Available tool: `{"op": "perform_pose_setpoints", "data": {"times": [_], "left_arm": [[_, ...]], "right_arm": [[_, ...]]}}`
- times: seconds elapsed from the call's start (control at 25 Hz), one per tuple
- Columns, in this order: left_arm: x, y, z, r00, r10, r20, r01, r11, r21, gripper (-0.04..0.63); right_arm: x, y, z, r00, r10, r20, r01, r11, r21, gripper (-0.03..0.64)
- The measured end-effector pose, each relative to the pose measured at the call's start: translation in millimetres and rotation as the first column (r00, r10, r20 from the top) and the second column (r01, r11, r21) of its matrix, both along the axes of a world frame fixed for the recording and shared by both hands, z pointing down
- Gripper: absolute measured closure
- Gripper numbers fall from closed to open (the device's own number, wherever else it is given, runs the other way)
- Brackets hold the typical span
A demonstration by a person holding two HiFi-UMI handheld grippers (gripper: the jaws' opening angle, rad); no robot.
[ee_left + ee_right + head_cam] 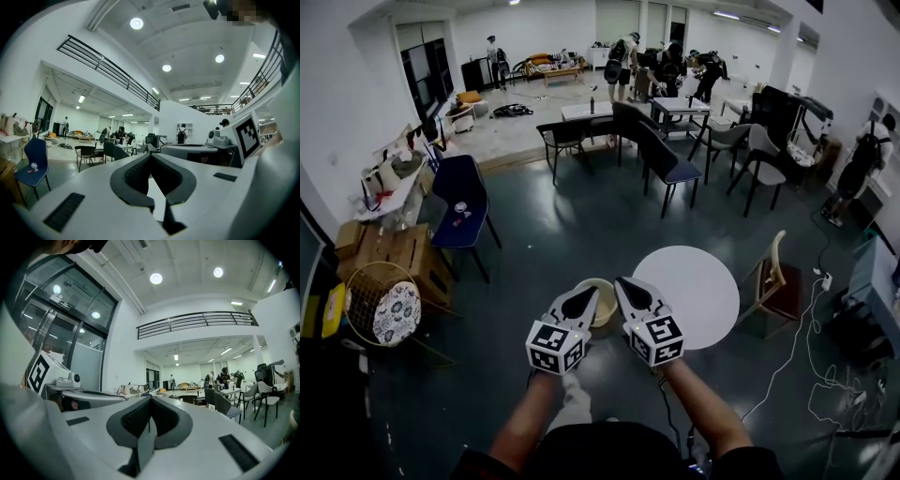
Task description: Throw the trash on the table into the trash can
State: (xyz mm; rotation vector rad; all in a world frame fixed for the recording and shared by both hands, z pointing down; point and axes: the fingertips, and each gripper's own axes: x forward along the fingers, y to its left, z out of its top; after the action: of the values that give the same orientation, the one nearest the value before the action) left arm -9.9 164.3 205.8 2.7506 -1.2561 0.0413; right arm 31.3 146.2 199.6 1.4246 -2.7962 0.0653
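Observation:
In the head view a white round table stands on the dark floor, and I see nothing lying on its top. A beige round trash can sits at its left edge, partly hidden behind my grippers. My left gripper and right gripper are held side by side just above the can, tips pointing away from me. Both are shut with nothing between the pads. In the left gripper view my left gripper points level across the room, as does my right gripper in the right gripper view.
A dark blue chair, wooden crates and a wire basket with a patterned cushion stand to the left. A wooden chair and floor cables lie to the right. Black chairs and tables and several people are farther back.

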Motion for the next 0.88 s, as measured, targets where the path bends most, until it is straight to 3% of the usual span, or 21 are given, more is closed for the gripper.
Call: {"op": "perform_pose_setpoints", "data": {"times": [0.36, 0.88], "left_arm": [[-3, 30, 3, 1.000, -0.027, -0.003, 0.027, 1.000, -0.012, 0.584], [-10, 31, -5, 1.000, -0.008, -0.003, 0.008, 1.000, -0.003, 0.584]], "right_arm": [[-8, 27, -4, 0.999, -0.031, -0.011, 0.031, 1.000, 0.006, 0.597], [-23, 29, -14, 0.999, -0.037, -0.015, 0.037, 0.999, 0.016, 0.598]]}}
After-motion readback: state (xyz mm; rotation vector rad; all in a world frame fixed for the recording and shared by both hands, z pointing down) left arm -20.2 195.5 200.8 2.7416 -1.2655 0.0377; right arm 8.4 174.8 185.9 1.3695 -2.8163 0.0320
